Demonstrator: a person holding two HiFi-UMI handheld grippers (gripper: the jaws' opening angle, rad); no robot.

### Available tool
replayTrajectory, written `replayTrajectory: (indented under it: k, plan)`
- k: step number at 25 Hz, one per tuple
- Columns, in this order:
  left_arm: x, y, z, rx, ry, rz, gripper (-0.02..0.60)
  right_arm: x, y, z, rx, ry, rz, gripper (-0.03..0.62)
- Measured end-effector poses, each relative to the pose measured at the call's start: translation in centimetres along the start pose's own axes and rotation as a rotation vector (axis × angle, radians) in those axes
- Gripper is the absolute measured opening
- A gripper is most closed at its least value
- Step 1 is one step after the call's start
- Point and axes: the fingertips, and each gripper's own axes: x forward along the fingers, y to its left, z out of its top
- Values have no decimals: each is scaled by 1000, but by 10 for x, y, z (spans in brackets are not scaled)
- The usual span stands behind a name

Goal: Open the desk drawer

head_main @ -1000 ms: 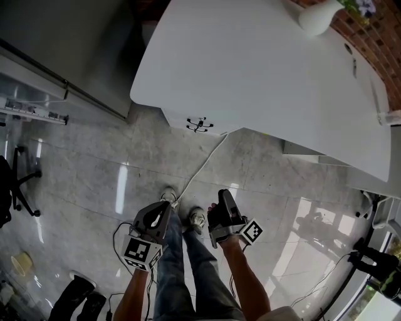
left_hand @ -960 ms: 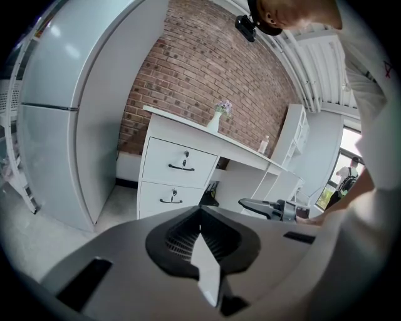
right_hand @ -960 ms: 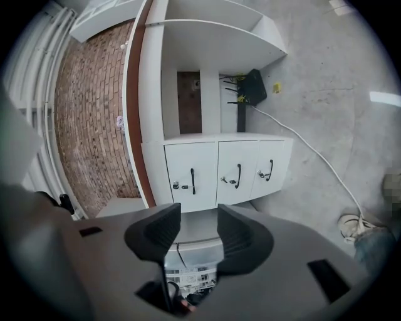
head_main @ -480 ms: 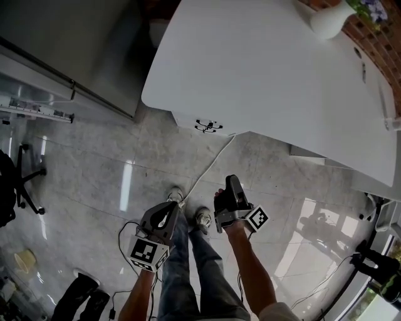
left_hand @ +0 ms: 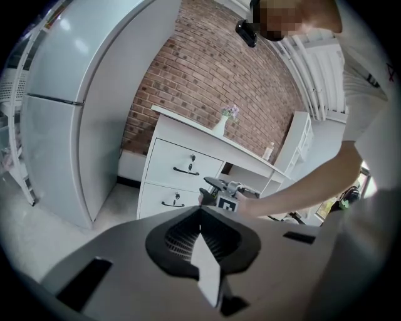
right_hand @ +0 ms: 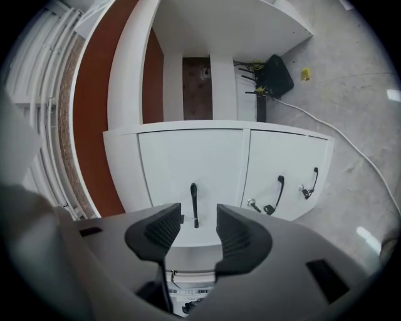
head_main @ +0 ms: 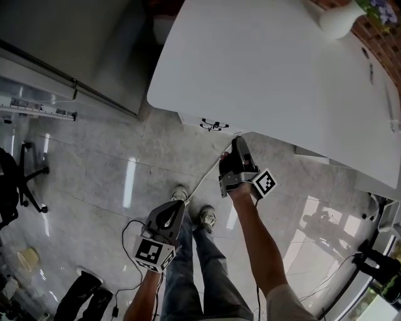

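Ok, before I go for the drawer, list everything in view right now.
Desk: one, white, against the brick wall.
Drawer handles: at least two, black, on the desk's drawer fronts.
Vase: one, white, on the desk top by the wall.
Fridge: one, pale grey, beside the desk.
Cable: one, white, on the floor, running out from under the desk.
Office chair: one, black, far left.
Left tongs: one, dark grey, shut and empty, held low.
Right tongs: one, dark grey, open and empty, lined up with the top handle, short of it.
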Motion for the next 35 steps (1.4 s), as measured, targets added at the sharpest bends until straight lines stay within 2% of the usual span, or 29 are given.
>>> replayTrajectory:
  k: [6,14,19,23,25,29,32,35]
  plan:
    - [-3,-3,1,0,-4,-8,12,32,-3,16,5,-35,-20,179]
    - [-10,2,-1,-10,0,9,12,52,2,22,-5,-32,-12,179]
    - [-11,6,1,-12,-2,21,12,57,6,21,28,-42,27,179]
    - [-10,10,2,-16,-3,29,12,59,9,21,15,-38,49,175]
    - [-10,9,1,-17,-1,27,12,58,12,21,9,-41,59,136]
    - [-8,7,1,-18,1,22,12,59,20,20,-5,-38,80,106]
    - [-7,8,1,-17,1,22,12,61,22,18,-15,-26,94,106]
    - [-5,5,1,-14,1,19,12,59,18,18,-19,-32,64,96]
